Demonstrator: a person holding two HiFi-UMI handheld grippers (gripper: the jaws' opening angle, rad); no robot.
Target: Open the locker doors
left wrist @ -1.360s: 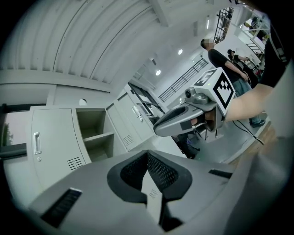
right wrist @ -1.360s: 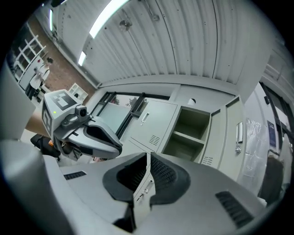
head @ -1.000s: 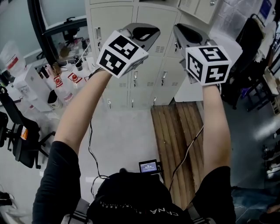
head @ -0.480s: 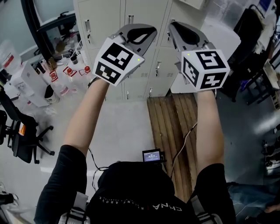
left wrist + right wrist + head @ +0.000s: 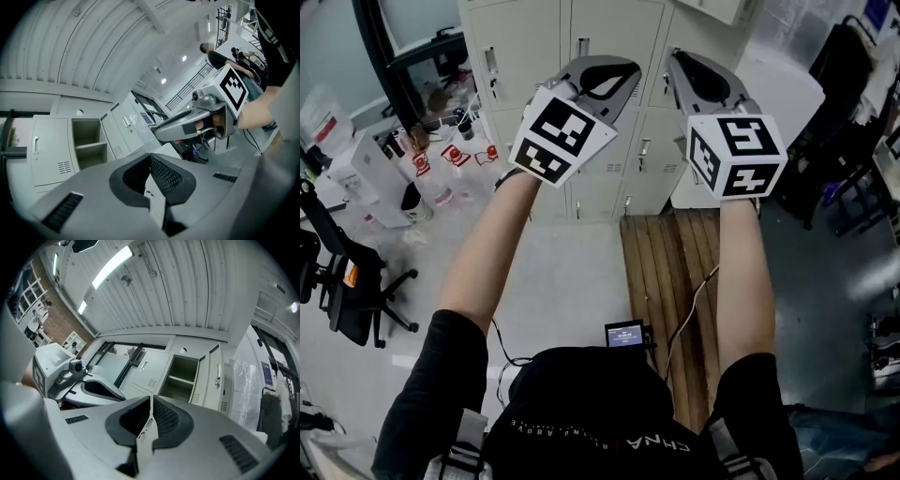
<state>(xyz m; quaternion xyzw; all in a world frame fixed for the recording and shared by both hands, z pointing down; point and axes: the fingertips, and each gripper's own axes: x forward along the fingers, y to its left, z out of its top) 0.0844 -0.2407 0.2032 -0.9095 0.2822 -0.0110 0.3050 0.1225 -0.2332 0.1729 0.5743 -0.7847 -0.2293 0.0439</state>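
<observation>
A bank of pale grey lockers (image 5: 534, 37) stands ahead, its nearer doors closed, each with a small handle (image 5: 582, 47). Both grippers are held up in front of it, apart from the doors. My left gripper (image 5: 605, 67) is shut with nothing between its pads (image 5: 161, 176). To its right, my right gripper (image 5: 692, 64) is likewise shut and empty. The left gripper view shows one open compartment with a shelf (image 5: 86, 143) beside a closed door (image 5: 49, 150). That open compartment (image 5: 180, 378) and its swung-out door (image 5: 216, 376) also show in the right gripper view.
A slatted wooden bench (image 5: 675, 281) lies on the floor below the right arm. A black office chair (image 5: 347, 291) stands at the left, with white containers and bottles (image 5: 422, 169) near a dark desk frame (image 5: 394, 56). A cable and a small screen (image 5: 623, 335) hang at my waist.
Both grippers stay raised and shut. The lockers have slid slightly in the head view as the head shifted; the grippers sit a little further right than half a second ago.
</observation>
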